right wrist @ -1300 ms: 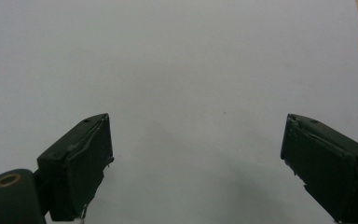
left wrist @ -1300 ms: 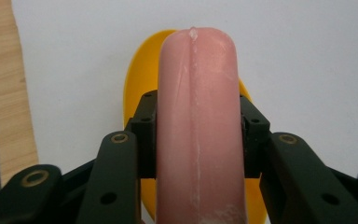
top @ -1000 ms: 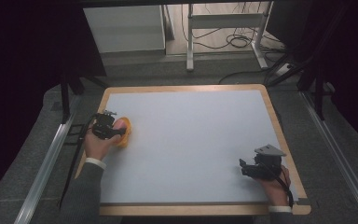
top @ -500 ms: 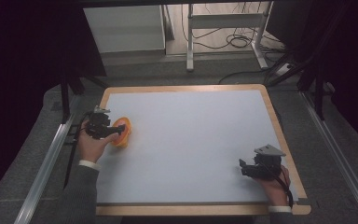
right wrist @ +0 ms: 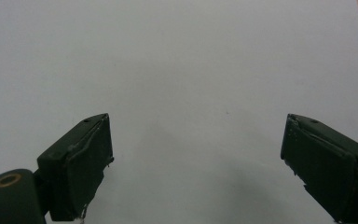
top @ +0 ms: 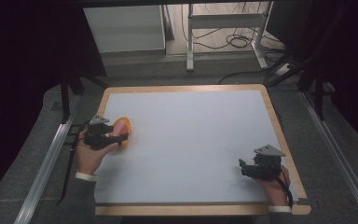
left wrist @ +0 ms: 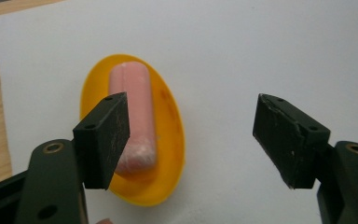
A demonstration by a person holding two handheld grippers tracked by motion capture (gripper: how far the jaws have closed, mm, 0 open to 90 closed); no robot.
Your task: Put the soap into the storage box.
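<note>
A yellow oval dish (left wrist: 168, 140) lies on the white table top near its left edge, with a pink sausage-shaped piece (left wrist: 135, 109) lying lengthwise in it. In the high view the dish (top: 125, 127) sits just right of my left gripper (top: 114, 138). In the left gripper view my left gripper (left wrist: 191, 140) is open, its left jaw in front of the dish and its right jaw over bare table. My right gripper (top: 243, 169) rests near the table's right front corner; seen in its own view, the right gripper (right wrist: 196, 158) is open with nothing between its jaws.
A white sheet (top: 191, 140) covers the table inside a wooden border (top: 279, 126). Grey padded floor and metal rails (top: 46, 158) flank the table. Behind it stand a white cabinet (top: 123, 28) and a desk frame with cables (top: 223, 28).
My left hand and gripper have drawn back toward the table's left front, away from the dish, which stays in place. The right gripper has not moved.
</note>
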